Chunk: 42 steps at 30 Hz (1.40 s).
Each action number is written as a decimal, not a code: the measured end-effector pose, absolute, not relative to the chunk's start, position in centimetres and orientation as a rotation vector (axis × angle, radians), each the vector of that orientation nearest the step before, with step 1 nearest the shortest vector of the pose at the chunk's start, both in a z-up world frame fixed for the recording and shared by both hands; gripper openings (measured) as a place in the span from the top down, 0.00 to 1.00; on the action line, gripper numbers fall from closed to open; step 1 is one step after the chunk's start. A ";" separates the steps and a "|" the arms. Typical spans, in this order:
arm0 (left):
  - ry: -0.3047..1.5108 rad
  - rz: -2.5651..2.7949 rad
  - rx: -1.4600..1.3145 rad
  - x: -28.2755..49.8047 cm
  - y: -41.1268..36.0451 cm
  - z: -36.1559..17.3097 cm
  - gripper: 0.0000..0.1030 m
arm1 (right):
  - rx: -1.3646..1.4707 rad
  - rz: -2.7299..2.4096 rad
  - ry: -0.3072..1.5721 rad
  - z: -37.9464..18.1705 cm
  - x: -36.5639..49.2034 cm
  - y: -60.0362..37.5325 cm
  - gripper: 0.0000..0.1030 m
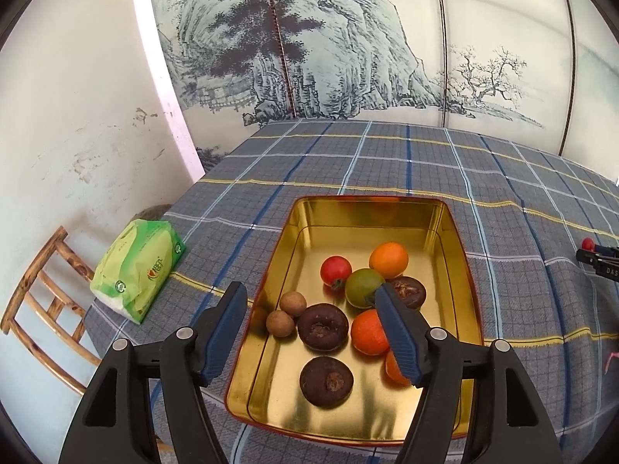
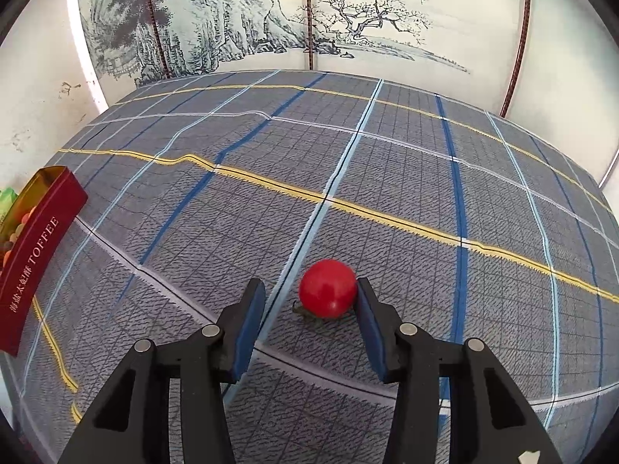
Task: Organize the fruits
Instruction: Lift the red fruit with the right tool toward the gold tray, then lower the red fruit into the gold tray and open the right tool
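A gold-lined toffee tin [image 1: 452,239] lies open on the plaid table and holds several fruits: a red tomato [image 1: 335,269], a green one [image 1: 363,287], oranges [image 1: 388,260], two longans [image 1: 292,303] and dark brown fruits [image 1: 322,326]. My left gripper [image 1: 311,293] is open and empty, above the tin's near half. In the right wrist view a red cherry tomato [image 2: 328,287] lies on the cloth. My right gripper [image 2: 311,289] is open around it, the right finger touching it. The tin's red side [image 2: 35,266] shows at far left.
A green tissue pack [image 1: 137,268] lies at the table's left edge. A wooden chair [image 1: 42,305] stands beyond it by the wall. A painted folding screen [image 1: 348,46] stands behind the table. The right gripper and tomato show at the far right [image 1: 595,257].
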<state>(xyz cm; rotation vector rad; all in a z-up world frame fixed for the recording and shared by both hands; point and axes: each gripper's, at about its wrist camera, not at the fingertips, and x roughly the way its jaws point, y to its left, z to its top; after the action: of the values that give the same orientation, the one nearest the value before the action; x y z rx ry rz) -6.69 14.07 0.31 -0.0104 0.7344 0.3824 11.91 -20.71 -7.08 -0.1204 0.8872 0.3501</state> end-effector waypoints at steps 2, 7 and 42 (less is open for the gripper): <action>0.739 0.382 -0.016 -6.5 14.2 0.1 0.32 | -0.105 0.357 0.893 -7.0 12.0 -20.7 0.57; 0.749 0.378 -0.031 -6.2 14.5 -0.5 0.32 | -0.080 0.379 0.903 -7.0 11.6 -20.0 0.58; 0.763 0.290 -0.092 -7.9 13.6 -1.1 0.32 | -0.059 0.365 0.891 -6.2 13.4 -18.3 0.75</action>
<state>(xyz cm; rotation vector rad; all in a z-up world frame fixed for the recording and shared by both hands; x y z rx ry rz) -7.94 13.62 -1.10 -0.0925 0.7634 0.2900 13.38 -18.29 -6.18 -0.0589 0.8910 0.3652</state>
